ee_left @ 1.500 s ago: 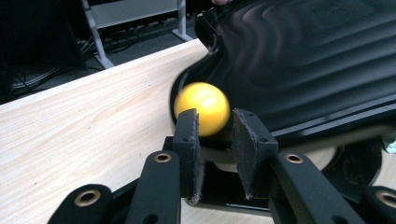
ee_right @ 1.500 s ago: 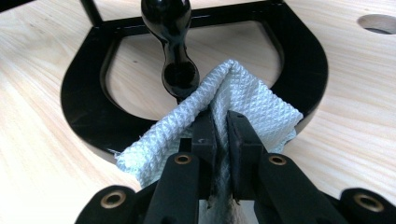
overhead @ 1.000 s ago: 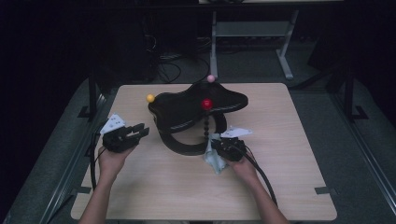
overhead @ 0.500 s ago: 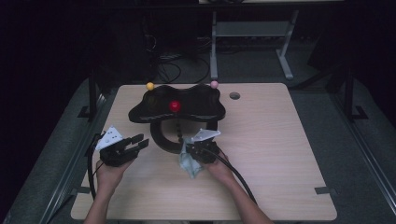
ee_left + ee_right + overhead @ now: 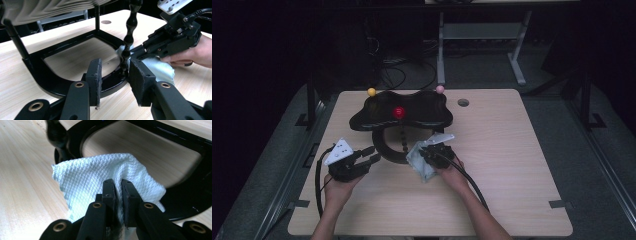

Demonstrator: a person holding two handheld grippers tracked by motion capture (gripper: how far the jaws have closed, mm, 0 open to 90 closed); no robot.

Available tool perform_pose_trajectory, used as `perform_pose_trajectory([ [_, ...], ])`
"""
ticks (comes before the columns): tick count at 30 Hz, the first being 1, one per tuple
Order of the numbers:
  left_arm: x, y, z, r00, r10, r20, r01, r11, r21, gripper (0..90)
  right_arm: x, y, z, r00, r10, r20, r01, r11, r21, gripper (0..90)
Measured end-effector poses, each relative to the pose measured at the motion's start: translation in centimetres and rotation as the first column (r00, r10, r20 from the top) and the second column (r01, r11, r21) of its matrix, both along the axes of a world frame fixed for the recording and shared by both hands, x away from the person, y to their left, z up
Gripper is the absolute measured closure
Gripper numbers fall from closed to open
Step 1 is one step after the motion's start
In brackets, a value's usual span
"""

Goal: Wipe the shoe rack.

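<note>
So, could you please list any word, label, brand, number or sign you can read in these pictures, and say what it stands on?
None: no readable text in any view.
The black stand with its red knob, the cloth in the right gripper, the left gripper and the table bear no lettering.
The grey plate on the left gripper shows small holes, no characters.

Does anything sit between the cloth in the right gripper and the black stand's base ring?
Nothing visible. The cloth, clamped in the right gripper, already lies against the base ring beside the beaded post.
</note>
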State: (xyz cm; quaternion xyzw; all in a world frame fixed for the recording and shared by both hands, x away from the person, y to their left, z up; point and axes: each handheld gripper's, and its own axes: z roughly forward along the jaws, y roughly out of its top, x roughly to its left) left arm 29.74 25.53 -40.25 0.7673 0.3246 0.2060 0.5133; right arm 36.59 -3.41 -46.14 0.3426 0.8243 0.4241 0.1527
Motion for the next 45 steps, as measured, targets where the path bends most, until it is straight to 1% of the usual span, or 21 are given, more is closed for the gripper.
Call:
perform_pose_trajectory([
  [1,0.0,-0.2,-0.1,1.0,-0.002,0.001,0.002,1.0,0.0,62.2,-0.2,0.4,-0.1,0.9998,0.021,0.002,-0.021,0.9998,-0.003,81.2],
  [3,0.1,-0.5,-0.2,1.0,-0.007,-0.002,0.007,1.0,-0.002,62.2,-0.6,1.0,-0.1,0.9973,0.073,-0.002,-0.073,0.9973,0.008,81.3],
  [4,0.2,-0.7,-0.3,0.9999,-0.009,-0.005,0.009,1.0,-0.001,62.1,-0.7,1.2,-0.1,0.9965,0.084,0.002,-0.084,0.9965,0.002,81.3],
  [5,0.2,-0.9,-0.4,0.9999,-0.012,-0.005,0.012,0.9999,-0.001,61.9,-0.6,1.1,0.0,0.9967,0.08,0.009,-0.08,0.9968,-0.002,81.3],
  [7,0.3,-1.2,-0.4,0.9998,-0.017,-0.004,0.017,0.9999,0.003,61.6,0.0,0.2,0.3,0.9995,0.022,0.023,-0.023,0.9997,0.005,81.3],
  [9,0.3,-1.5,-0.5,0.9997,-0.023,-0.003,0.023,0.9997,0.003,61.3,0.9,-1.0,0.4,0.9985,-0.044,0.032,0.044,0.9989,0.019,81.3],
  [10,0.3,-1.6,-0.5,0.9997,-0.025,-0.001,0.025,0.9997,0.006,61.3,1.3,-1.4,0.3,0.9975,-0.068,0.018,0.068,0.9973,0.029,81.3],
  [12,0.3,-1.9,-0.6,0.9997,-0.026,0.002,0.026,0.9997,0.002,60.7,1.8,-1.9,0.0,0.9953,-0.096,-0.013,0.097,0.9953,0.009,81.4],
  [15,0.3,-2.3,-0.8,0.9996,-0.028,0.004,0.028,0.9996,0.005,59.5,1.6,-1.6,-0.5,0.9973,-0.073,-0.009,0.073,0.997,-0.025,81.7],
  [18,0.4,-2.6,-0.9,0.9996,-0.028,0.01,0.028,0.9995,0.014,57.1,1.1,-1.2,-0.4,0.9992,-0.036,-0.016,0.036,0.9991,-0.023,82.2],
  [22,0.4,-2.9,-1.2,0.9996,-0.024,0.015,0.024,0.9996,0.018,56.7,0.0,-0.7,-0.4,0.9999,-0.005,-0.015,0.005,0.9997,-0.026,82.6],
  [28,0.4,-3.4,-1.3,0.9995,-0.027,0.018,0.027,0.9992,0.031,56.2,-1.5,-0.1,-0.5,0.9994,0.034,0.004,-0.034,0.9993,-0.015,82.9],
  [33,0.6,-3.8,-1.6,0.9996,-0.026,0.008,0.026,0.999,0.037,59.1,-2.6,0.2,-0.5,0.9973,0.072,0.014,-0.072,0.9968,-0.035,83.2],
  [34,0.6,-3.9,-1.7,0.9997,-0.021,0.01,0.021,0.9989,0.041,59.2,-2.7,0.2,-0.5,0.9965,0.081,0.017,-0.081,0.9961,-0.036,83.2],
  [36,0.8,-4.0,-1.7,0.9997,-0.024,0.003,0.024,0.9993,0.028,61.2,-3.0,0.2,-0.6,0.9957,0.092,0.016,-0.091,0.9954,-0.031,83.2],
  [37,0.8,-4.0,-1.7,0.9997,-0.024,0.01,0.023,0.9991,0.035,61.5,-3.2,0.2,-0.6,0.9954,0.094,0.014,-0.094,0.9952,-0.028,83.2],
  [39,0.8,-4.1,-1.8,0.9996,-0.024,0.013,0.023,0.9991,0.035,65.4,-3.5,0.3,-0.6,0.9949,0.1,0.015,-0.1,0.9948,-0.023,83.3],
  [40,0.8,-4.1,-1.8,0.9997,-0.024,0.01,0.023,0.9992,0.031,65.5,-3.7,0.3,-0.6,0.9942,0.106,0.019,-0.105,0.9941,-0.024,83.3],
  [42,0.9,-4.0,-1.8,0.9997,-0.019,0.016,0.019,0.9993,0.032,69.7,-4.0,0.4,-0.6,0.9947,0.103,0.004,-0.102,0.9946,-0.015,83.3],
  [44,1.0,-4.0,-1.8,0.9998,-0.02,0.007,0.02,0.9996,0.018,71.9,-4.1,0.4,-0.6,0.9937,0.112,0.005,-0.112,0.9935,-0.02,83.1],
  [45,1.0,-4.0,-1.8,0.9997,-0.017,0.017,0.016,0.9995,0.027,73.5,-4.2,0.4,-0.5,0.9936,0.113,0.0,-0.113,0.9934,-0.017,82.7],
])
